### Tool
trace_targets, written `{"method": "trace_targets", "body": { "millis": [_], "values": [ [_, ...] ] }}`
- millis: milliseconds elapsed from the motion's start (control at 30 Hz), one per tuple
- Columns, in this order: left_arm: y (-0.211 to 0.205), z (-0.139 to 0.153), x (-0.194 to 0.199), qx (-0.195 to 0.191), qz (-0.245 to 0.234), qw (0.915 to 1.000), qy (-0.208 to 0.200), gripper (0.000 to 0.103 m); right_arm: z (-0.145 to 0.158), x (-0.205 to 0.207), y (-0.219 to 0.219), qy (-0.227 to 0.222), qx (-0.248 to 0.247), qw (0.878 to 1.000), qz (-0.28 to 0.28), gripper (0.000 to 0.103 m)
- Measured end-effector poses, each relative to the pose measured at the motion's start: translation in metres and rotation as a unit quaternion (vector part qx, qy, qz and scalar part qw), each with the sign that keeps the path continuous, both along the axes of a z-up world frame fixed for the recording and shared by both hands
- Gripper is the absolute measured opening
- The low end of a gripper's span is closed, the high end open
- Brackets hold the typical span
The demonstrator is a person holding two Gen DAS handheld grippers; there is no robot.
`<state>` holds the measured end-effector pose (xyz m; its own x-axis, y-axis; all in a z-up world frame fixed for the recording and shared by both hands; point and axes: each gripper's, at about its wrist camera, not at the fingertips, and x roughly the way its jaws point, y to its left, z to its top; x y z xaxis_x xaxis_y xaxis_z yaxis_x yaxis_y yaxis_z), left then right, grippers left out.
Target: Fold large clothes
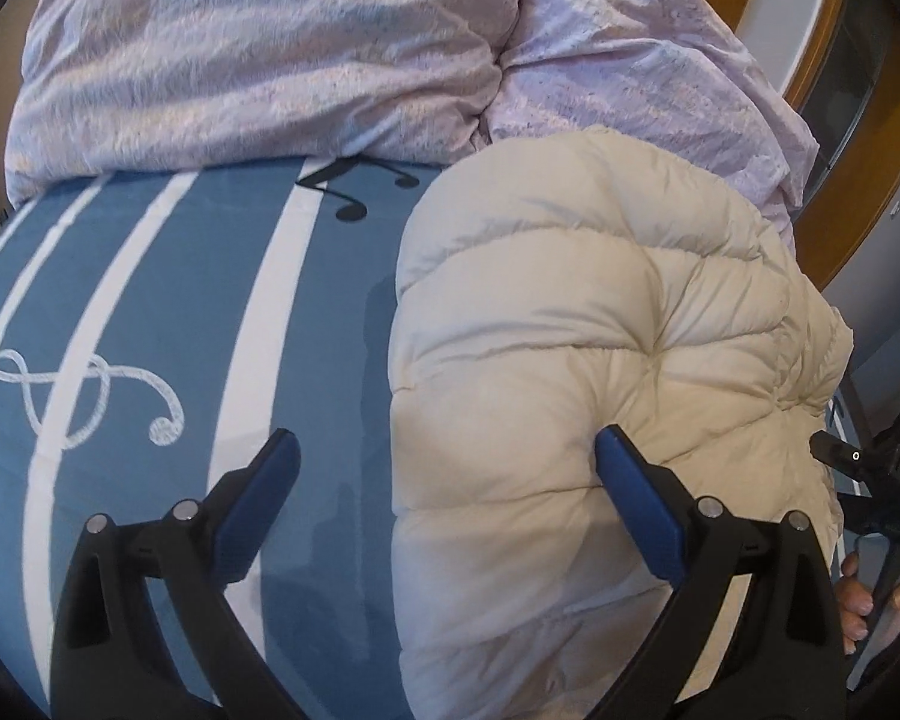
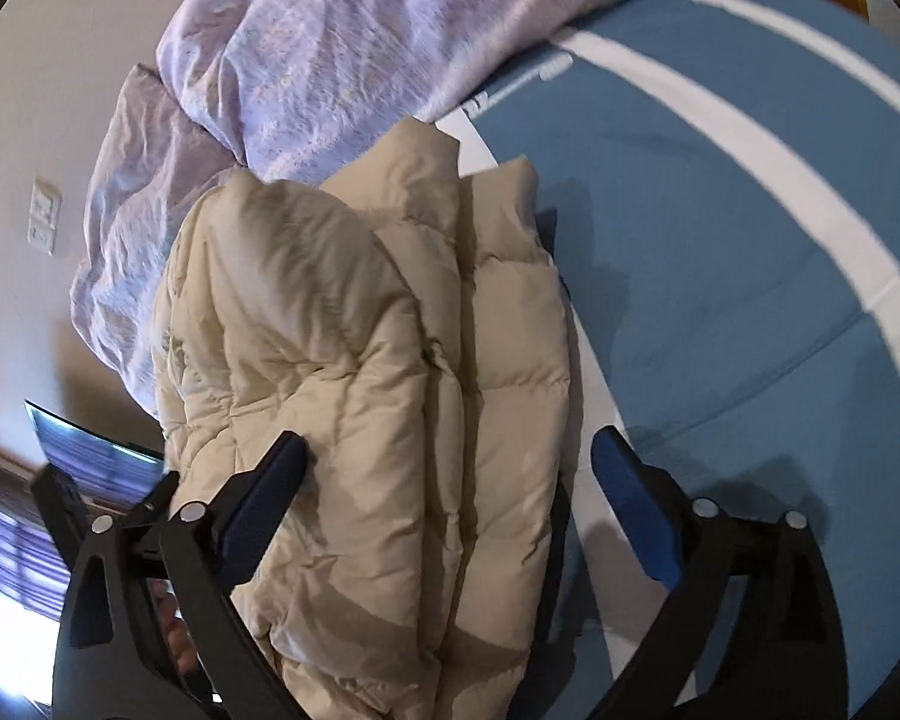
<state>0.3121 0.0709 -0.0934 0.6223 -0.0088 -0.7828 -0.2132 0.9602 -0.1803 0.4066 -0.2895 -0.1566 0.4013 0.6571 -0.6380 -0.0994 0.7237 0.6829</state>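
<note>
A cream puffer jacket [image 1: 606, 372] lay bunched at the right of the left wrist view, on a blue striped bedsheet [image 1: 168, 300]. The left gripper [image 1: 447, 468] and the right gripper [image 2: 447, 468] both gaped wide, holding nothing. A lilac duvet [image 2: 306, 48] filled the upper frame.

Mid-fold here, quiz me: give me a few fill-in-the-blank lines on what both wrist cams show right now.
1. The puffy jacket is coloured ____.
2. It lies on a blue sheet with ____ stripes.
3. Both the left gripper and the right gripper have their jaws ____.
4. The crumpled duvet beyond the jacket is pale ____.

Missing words: cream; white; open; lilac
</note>
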Motion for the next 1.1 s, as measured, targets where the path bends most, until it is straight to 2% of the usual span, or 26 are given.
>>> {"method": "trace_targets", "body": {
  "millis": [167, 233, 267, 333, 367, 433, 533, 667, 1100],
  "values": [
    [-0.005, -0.004, 0.002, -0.001, -0.007, 1.0000, 0.003, 0.098, -0.003, 0.005, 0.005, 0.001, 0.029, 0.999, 0.018, 0.100],
    [-0.007, -0.004, 0.002, 0.003, -0.010, 0.9999, 0.003, 0.098, -0.004, 0.008, 0.009, 0.001, 0.039, 0.999, 0.028, 0.097],
    [-0.007, -0.003, 0.001, 0.005, -0.010, 0.9999, 0.002, 0.098, -0.004, 0.009, 0.014, -0.002, 0.039, 0.999, 0.032, 0.093],
    [-0.008, -0.002, 0.000, 0.011, -0.012, 0.9999, 0.001, 0.098, -0.007, 0.013, 0.020, 0.007, 0.050, 0.998, 0.045, 0.064],
    [-0.008, -0.001, 0.000, 0.014, -0.013, 0.9998, -0.001, 0.098, -0.008, 0.014, 0.021, 0.010, 0.058, 0.997, 0.046, 0.060],
    [-0.007, 0.002, -0.003, 0.010, -0.014, 0.9998, -0.005, 0.098, -0.006, 0.015, 0.022, 0.002, 0.068, 0.997, 0.041, 0.041],
    [-0.006, 0.006, -0.007, 0.003, -0.018, 0.9998, -0.009, 0.098, 0.002, 0.020, 0.023, -0.003, 0.072, 0.997, 0.031, 0.030],
    [-0.006, 0.010, -0.012, 0.001, -0.021, 0.9997, -0.015, 0.098, 0.005, 0.030, 0.023, -0.001, 0.071, 0.997, 0.019, 0.027],
    [-0.002, 0.005, -0.006, -0.022, -0.025, 0.9993, -0.014, 0.098, -0.006, 0.031, 0.016, 0.009, 0.080, 0.997, 0.013, 0.026]
  ]
}}
